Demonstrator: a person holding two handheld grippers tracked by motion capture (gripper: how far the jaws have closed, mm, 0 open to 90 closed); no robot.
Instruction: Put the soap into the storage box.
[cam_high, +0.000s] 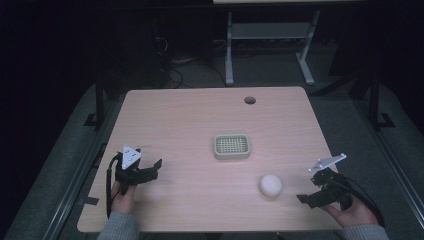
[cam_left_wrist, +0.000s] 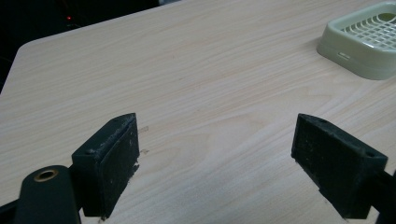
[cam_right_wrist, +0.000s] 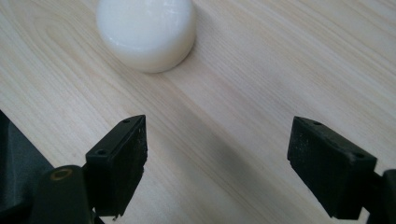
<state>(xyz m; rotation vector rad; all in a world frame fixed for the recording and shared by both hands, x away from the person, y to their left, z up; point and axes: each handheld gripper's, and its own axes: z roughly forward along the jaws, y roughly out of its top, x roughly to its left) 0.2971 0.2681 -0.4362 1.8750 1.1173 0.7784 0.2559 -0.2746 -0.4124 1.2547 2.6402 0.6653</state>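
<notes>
**Lining up on the white puck**

We hold the right claw low over the bench, released, its jaws spread wide with nothing between them. The white puck lies near the front edge of the bench, at about 4 o'clock from the green slotted tray and well apart from it. In the right gripper view the puck sits ahead of the jaws, toward 11 o'clock, not yet between them.

To do this reach well, we judge that we should swing the right claw toward the puck until it is centred in the gap, keep the jaws low so they meet its short side wall, and close gently, since the smooth rim may slip.

The puck is round and squat, resting on a flat face; its axis stands upright, so it points no way across the bench and any approach angle serves.

Our left claw is released too, resting at the left, its jaws aimed across bare wood with the tray toward 2 o'clock.
</notes>
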